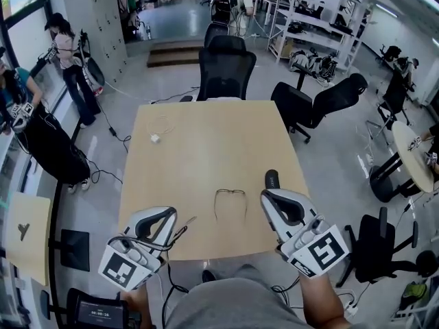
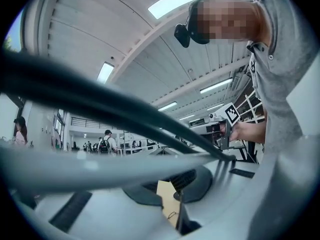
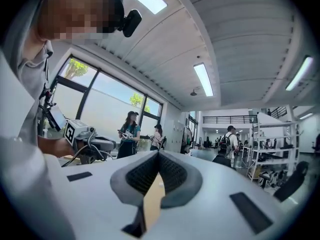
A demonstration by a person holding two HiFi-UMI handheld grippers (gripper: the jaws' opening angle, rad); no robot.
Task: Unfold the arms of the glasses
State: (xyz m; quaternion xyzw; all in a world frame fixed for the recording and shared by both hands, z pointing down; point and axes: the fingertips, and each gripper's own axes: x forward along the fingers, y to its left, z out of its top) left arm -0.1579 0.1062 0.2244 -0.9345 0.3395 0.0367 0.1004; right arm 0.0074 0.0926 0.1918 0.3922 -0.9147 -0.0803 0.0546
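Observation:
The thin wire-framed glasses [image 1: 230, 203] lie on the light wooden table [image 1: 199, 149] near its front edge, with their arms reaching back toward me. Both grippers hang above that edge, pointing forward. My left gripper [image 1: 169, 215] is left of the glasses and apart from them, jaws shut with nothing between the pads. My right gripper [image 1: 272, 181] is to their right, also shut and empty. Through the slit of the left gripper [image 2: 181, 181] I see a strip of table and the small glasses [image 2: 172, 215]. The right gripper [image 3: 158, 156] shows only a sliver of table.
A white cable with a small plug [image 1: 156, 137] lies at the table's far left. Black office chairs [image 1: 226, 70] [image 1: 322, 105] stand at the far edge and right. People stand at the left by the windows. A dark cable [image 2: 100, 104] crosses the left gripper view.

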